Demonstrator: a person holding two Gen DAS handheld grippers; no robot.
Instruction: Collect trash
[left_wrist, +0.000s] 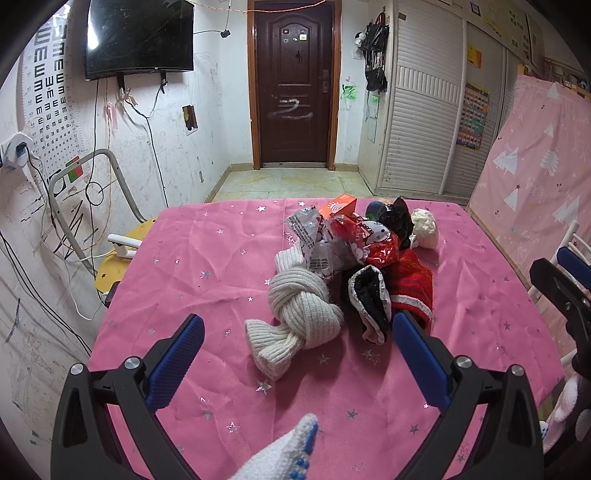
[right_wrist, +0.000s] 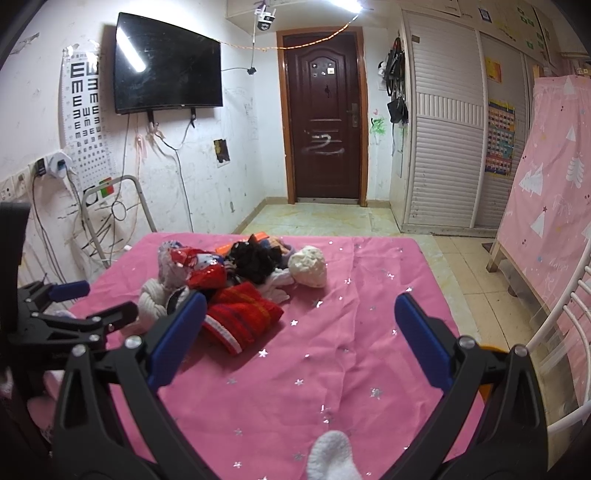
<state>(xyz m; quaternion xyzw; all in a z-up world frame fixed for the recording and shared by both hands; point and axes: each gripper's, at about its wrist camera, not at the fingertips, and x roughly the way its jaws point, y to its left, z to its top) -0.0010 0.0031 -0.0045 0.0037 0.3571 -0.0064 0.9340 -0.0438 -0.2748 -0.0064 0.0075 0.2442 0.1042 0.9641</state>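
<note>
Pink tablecloth (left_wrist: 207, 258), wrappers (left_wrist: 332, 236) beyond jaws

1. We see a crumpled red and white wrapper (left_wrist: 345, 240) lying on top of the heap in the middle of the pink cloth, its printed white side turned left (small print, unreadable).
2. An orange box (left_wrist: 338, 206) lies flat at the far edge of the heap, just behind the wrapper.
3. A crumpled white wad (left_wrist: 424, 227) sits at the heap's right end, touching the black bundle beside it.
</note>
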